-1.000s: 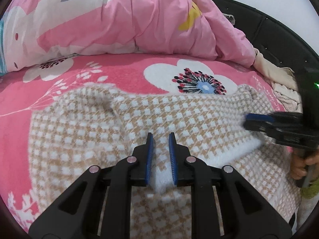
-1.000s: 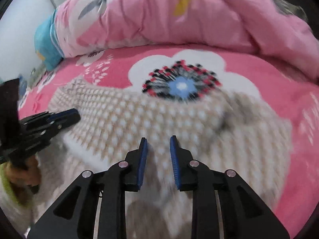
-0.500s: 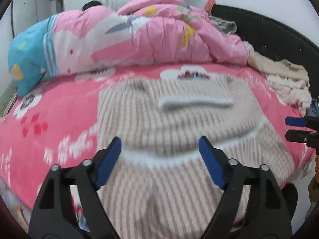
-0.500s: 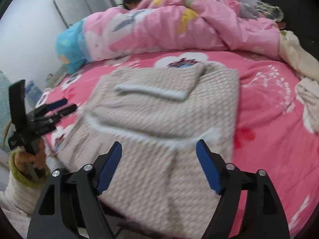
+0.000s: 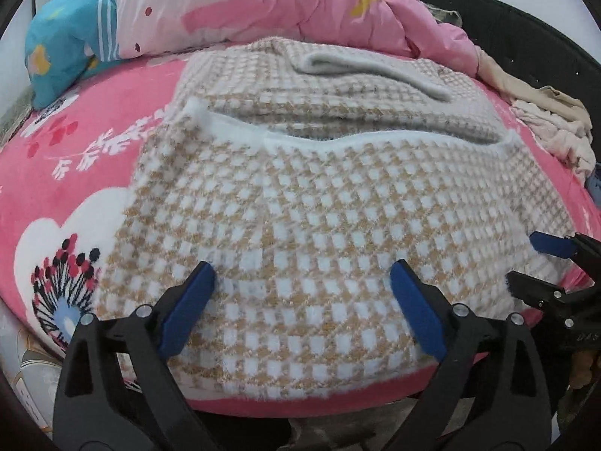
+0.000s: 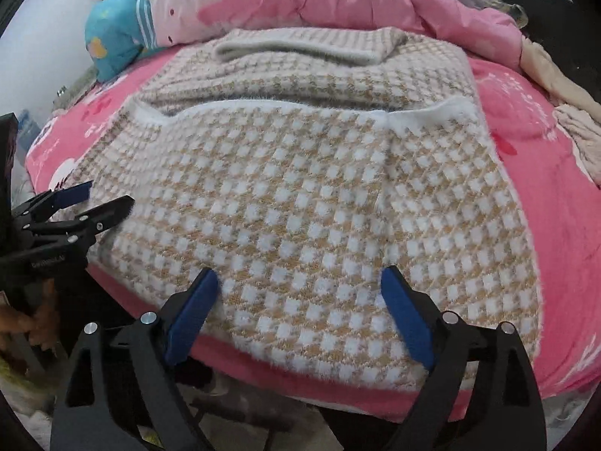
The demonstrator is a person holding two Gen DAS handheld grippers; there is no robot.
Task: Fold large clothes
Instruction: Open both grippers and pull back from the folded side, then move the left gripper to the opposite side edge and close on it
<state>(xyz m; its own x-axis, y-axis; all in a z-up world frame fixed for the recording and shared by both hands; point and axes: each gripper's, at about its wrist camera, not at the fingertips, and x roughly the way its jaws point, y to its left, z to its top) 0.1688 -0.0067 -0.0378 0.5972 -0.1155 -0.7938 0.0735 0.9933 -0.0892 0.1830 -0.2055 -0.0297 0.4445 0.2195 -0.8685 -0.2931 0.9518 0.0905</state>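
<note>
A tan-and-white checked knit garment (image 5: 319,203) lies on the pink bed, its near part folded over the rest, white trim across the middle; it also shows in the right wrist view (image 6: 311,195). My left gripper (image 5: 302,274) is open and empty, hovering over the garment's near edge. My right gripper (image 6: 300,276) is open and empty over the same edge. In the left wrist view, the right gripper (image 5: 541,263) appears at the garment's right corner. In the right wrist view, the left gripper (image 6: 99,199) appears at the left corner.
A pink floral bedsheet (image 5: 75,158) covers the bed. A bunched pink quilt (image 5: 281,3) and a blue pillow (image 5: 64,45) lie behind the garment. Pale clothes (image 5: 556,127) are heaped at the right by the dark headboard (image 5: 526,30).
Both grippers let go of the garment, opened wide and drew back to the bed's near edge. The garment now lies folded over itself.
</note>
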